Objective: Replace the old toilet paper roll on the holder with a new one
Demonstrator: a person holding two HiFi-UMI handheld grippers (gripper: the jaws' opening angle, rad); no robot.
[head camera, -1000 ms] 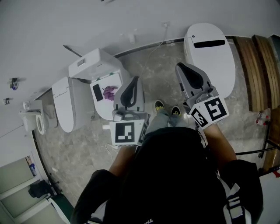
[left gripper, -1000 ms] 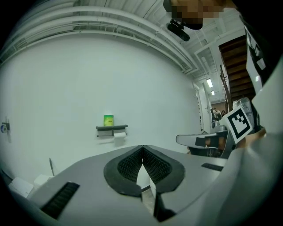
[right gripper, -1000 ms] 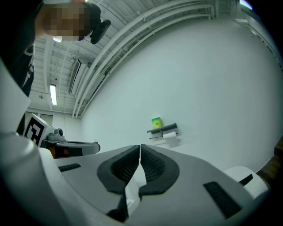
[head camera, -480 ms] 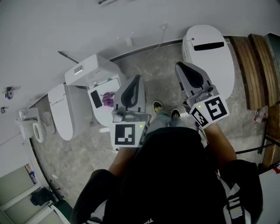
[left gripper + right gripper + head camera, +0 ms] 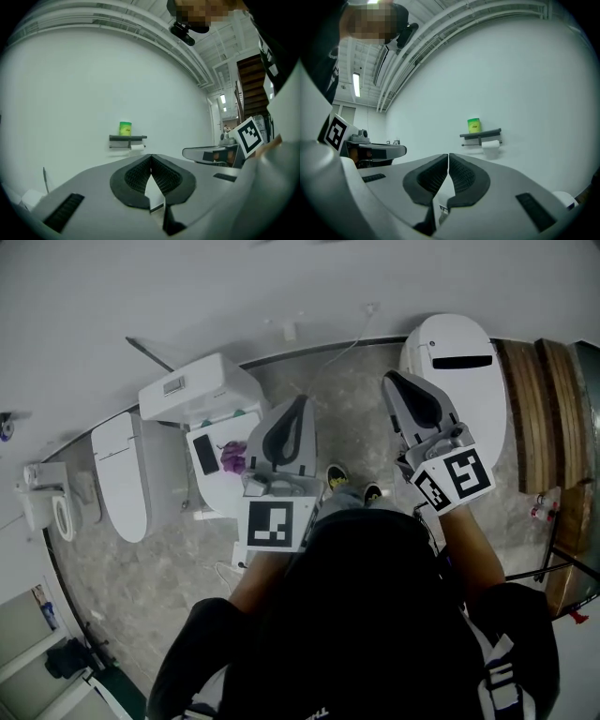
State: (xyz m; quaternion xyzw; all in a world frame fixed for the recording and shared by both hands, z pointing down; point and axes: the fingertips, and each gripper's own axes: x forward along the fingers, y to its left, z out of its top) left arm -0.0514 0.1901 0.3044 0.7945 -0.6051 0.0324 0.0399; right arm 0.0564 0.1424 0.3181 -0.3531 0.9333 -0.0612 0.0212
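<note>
The grey two-jaw left gripper has its ribbed black pads pressed together with nothing between them. The grey two-jaw right gripper is closed and empty in the same way. Both point at a bare white wall. On that wall, well apart from the jaws, the white toilet paper roll hangs on a thin bar under a dark wall shelf. A green cylinder stands upright on top of the shelf. The roll sits just left of centre in the left gripper view and right of centre in the right gripper view.
</note>
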